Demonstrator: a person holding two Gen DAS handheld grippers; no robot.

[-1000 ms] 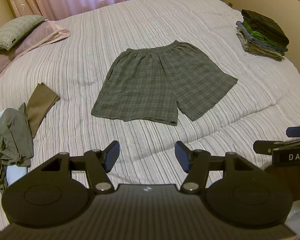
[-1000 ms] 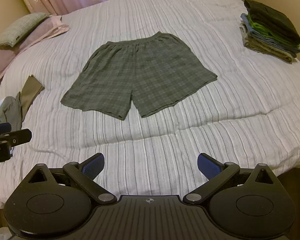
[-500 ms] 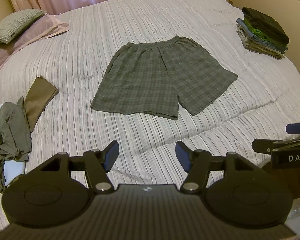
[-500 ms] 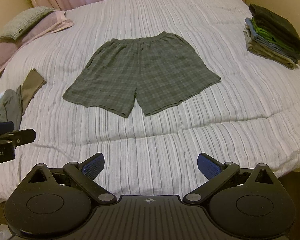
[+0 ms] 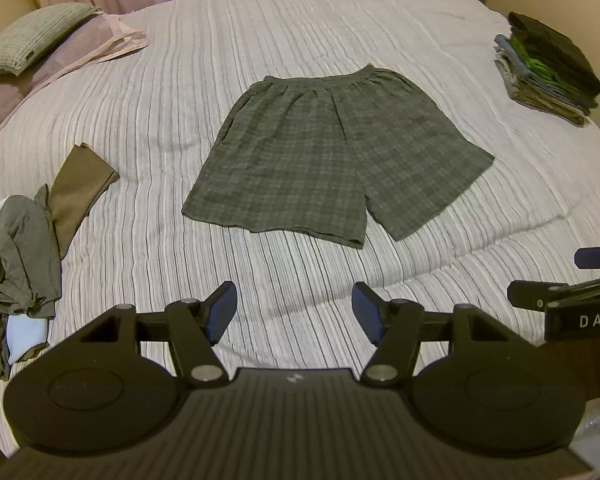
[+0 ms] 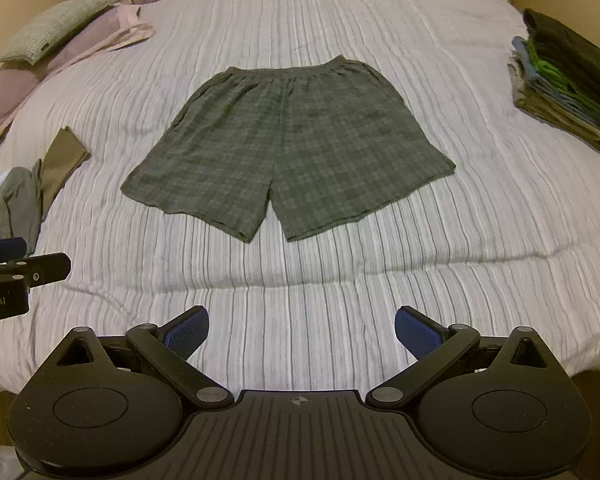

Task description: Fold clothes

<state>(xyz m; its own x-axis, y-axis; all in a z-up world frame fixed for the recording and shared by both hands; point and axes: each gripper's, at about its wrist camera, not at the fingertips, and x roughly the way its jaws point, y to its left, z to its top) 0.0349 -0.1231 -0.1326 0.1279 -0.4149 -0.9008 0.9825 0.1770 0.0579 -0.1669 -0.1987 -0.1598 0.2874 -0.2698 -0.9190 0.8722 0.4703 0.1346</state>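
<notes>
A pair of grey-green plaid shorts point(image 5: 332, 160) point(image 6: 288, 148) lies spread flat in the middle of the bed, waistband away from me, both legs toward me. My left gripper point(image 5: 294, 314) hovers open over the near part of the bed, short of the leg hems, with nothing between its fingers. My right gripper point(image 6: 302, 332) is open wider and also empty, near the bed's front edge. Each gripper shows at the side of the other's view.
The striped white bedspread point(image 6: 340, 280) covers the bed. A stack of folded clothes point(image 5: 548, 68) point(image 6: 564, 84) sits at the right edge. Loose unfolded garments point(image 5: 24, 248) point(image 6: 28, 192) lie at the left. Pillows point(image 5: 32, 36) rest far left, curtains behind.
Both grippers have drifted slightly, so the shorts sit a little lower in the right view. Both stay open and empty. The shorts have not moved on the bed.
</notes>
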